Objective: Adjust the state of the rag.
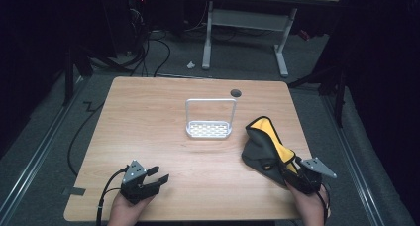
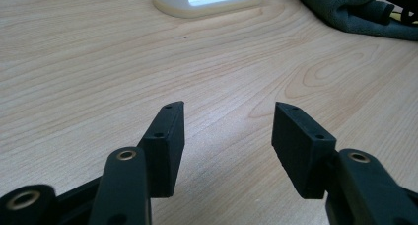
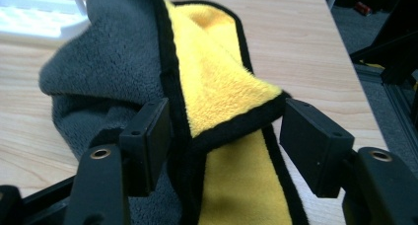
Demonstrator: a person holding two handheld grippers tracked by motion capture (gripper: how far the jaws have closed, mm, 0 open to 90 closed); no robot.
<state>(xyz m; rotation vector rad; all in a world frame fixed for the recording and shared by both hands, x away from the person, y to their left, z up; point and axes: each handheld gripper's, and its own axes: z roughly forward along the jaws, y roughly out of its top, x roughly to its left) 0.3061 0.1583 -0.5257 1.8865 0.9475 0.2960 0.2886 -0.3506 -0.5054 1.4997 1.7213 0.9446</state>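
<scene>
right gripper (image 3: 224,136): jaws apart, cloth fold between them, left pad touching, no clamp, likely just let go | cloth (image 1: 265,144): bunched grey-and-yellow heap at counter's right, just beside white rack (image 1: 209,129) | left gripper (image 1: 157,177): jaws apart, empty, waiting over bare wood | room: counter (image 1: 148,117) open leftward; right edge close.

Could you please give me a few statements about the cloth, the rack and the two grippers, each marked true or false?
1. The cloth is grey and yellow with black edging. True.
2. The left gripper holds the cloth. False: its fingers stand apart over bare table.
3. The white rack lies behind the cloth's left side. True.
4. The right gripper is clamped shut on the rack. False: its fingers stand apart around a cloth fold.
</scene>
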